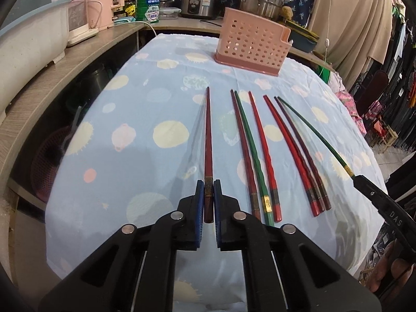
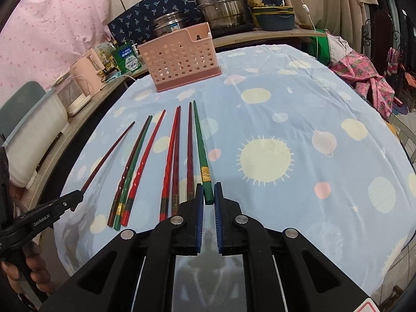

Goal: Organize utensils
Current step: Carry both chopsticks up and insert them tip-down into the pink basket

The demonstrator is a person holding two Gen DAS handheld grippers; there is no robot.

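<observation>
The left gripper (image 1: 208, 193) is clamped on the thick end of a dark red chopstick (image 1: 208, 140), which runs from its pads toward 12 o'clock. The right gripper (image 2: 208, 195) pinches a green chopstick (image 2: 200, 145) likewise. Six loose chopsticks (image 1: 260, 150) lie between them, the pink perforated basket (image 1: 253, 41) beyond at 12 o'clock on the tablecloth (image 1: 130, 135).

The right gripper (image 2: 208, 195) clamps the thick end of a green chopstick (image 2: 200, 145), whose tip points toward the pink perforated holder (image 2: 179, 59) at the far side of the blue planet-print cloth (image 2: 299, 119). Left of it lie six more chopsticks (image 2: 156, 161); the left gripper (image 2: 75, 197) pinches a dark red chopstick (image 2: 109, 153)
</observation>
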